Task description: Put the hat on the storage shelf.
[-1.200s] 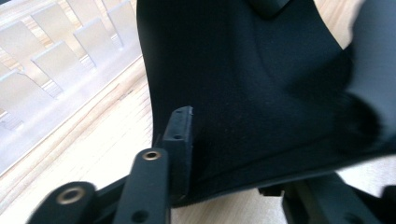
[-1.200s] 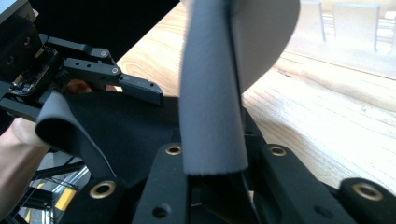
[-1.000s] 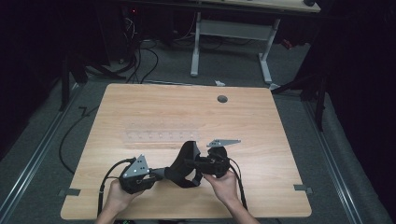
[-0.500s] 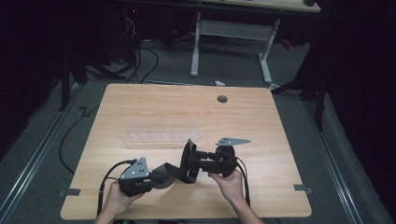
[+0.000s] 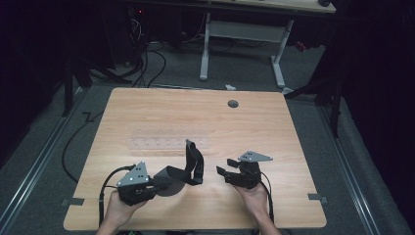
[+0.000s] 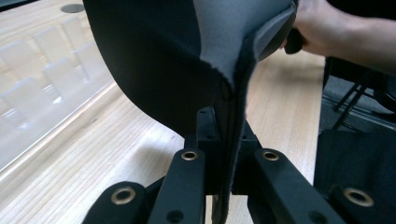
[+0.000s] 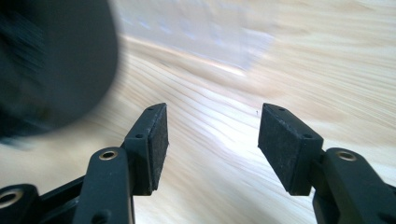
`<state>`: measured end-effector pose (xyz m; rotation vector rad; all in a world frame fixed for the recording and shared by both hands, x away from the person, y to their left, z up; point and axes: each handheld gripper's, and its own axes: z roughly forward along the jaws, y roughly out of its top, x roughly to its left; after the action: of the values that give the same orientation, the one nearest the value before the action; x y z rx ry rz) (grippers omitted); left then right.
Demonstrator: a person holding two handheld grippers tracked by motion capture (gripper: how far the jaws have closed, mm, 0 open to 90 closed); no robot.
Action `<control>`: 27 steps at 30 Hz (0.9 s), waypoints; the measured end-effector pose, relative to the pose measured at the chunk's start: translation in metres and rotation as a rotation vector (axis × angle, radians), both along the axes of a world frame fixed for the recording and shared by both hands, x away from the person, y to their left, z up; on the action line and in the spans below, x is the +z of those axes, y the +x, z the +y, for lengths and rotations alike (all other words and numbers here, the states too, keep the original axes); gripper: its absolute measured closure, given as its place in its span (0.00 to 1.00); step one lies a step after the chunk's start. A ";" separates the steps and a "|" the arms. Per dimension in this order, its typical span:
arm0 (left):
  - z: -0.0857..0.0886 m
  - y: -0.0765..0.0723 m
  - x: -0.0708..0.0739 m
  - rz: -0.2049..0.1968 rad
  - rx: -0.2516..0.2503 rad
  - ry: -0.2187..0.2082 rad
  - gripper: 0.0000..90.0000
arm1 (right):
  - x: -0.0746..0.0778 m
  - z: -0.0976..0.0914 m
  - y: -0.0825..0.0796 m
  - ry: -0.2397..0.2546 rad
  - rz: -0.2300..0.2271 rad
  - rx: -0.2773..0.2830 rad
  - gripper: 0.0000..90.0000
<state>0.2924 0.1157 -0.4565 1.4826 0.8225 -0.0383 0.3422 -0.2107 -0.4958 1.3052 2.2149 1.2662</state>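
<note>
Black strap pinched, left gripper raised

Premises: laboratory or test room. Wooden counter on grey carpet, dark surroundings. At 12 o'clock, a white-framed desk; at 11 o'clock, loose cables. Tape markers at the counter's near corners.
</note>
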 end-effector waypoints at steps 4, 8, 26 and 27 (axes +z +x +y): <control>0.009 0.003 0.005 -0.002 0.035 -0.025 0.96 | -0.014 -0.008 0.001 -0.116 -0.034 -0.069 0.46; 0.016 0.007 0.008 -0.003 0.064 -0.041 0.96 | -0.023 -0.017 0.004 -0.189 -0.038 -0.125 0.45; 0.040 0.022 0.020 -0.026 0.177 -0.093 0.96 | -0.036 -0.032 0.012 -0.249 0.006 -0.204 0.43; 0.040 0.022 0.020 -0.026 0.177 -0.093 0.96 | -0.035 -0.033 0.012 -0.238 0.017 -0.207 0.42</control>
<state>0.3147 0.1557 -0.4364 1.3163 0.9160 0.0747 0.3541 -0.2434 -0.5313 1.4097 2.1004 0.8912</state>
